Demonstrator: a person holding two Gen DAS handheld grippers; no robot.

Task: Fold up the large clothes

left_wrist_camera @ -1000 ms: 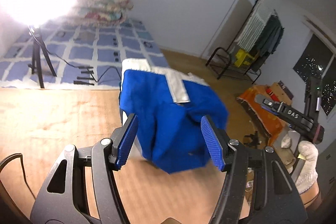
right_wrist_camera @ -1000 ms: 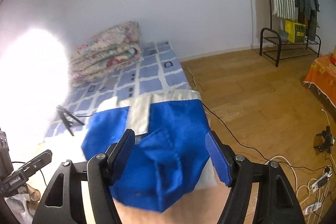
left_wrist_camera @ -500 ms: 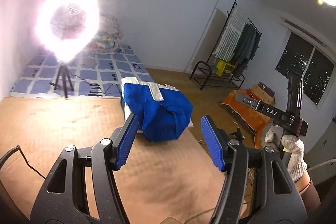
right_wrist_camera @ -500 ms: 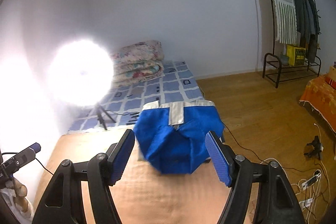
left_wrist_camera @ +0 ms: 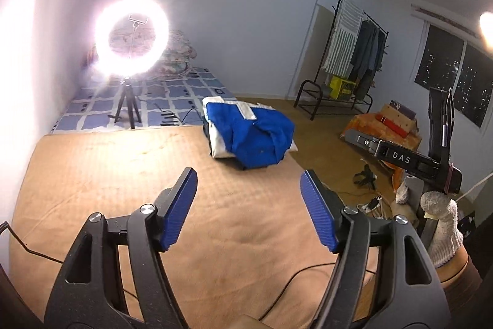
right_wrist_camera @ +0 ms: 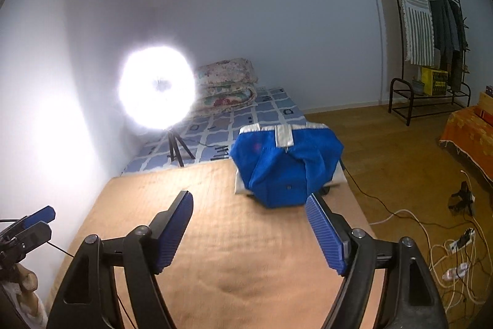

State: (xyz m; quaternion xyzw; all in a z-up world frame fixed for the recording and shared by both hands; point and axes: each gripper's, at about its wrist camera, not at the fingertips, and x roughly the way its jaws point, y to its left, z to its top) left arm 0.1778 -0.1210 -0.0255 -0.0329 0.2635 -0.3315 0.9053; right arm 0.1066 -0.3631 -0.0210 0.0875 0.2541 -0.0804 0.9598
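Observation:
A folded blue garment with white trim [left_wrist_camera: 251,137] lies on top of a small stack at the far right corner of the tan blanket [left_wrist_camera: 129,181]; it also shows in the right wrist view [right_wrist_camera: 286,168]. My left gripper [left_wrist_camera: 248,210] is open and empty, well back from the garment and above the blanket. My right gripper [right_wrist_camera: 249,233] is open and empty, also back from the garment. The body of the right gripper shows at the right of the left wrist view [left_wrist_camera: 400,158].
A bright ring light on a tripod [left_wrist_camera: 131,33] stands on the checked blue mattress [left_wrist_camera: 154,104] beyond the blanket. A folded floral quilt [right_wrist_camera: 226,87] lies by the wall. A clothes rack [right_wrist_camera: 431,36] and floor cables [right_wrist_camera: 446,236] are to the right.
Both grippers have pulled back and up from the blue garment, which now lies farther away on the stack. Both have stayed open.

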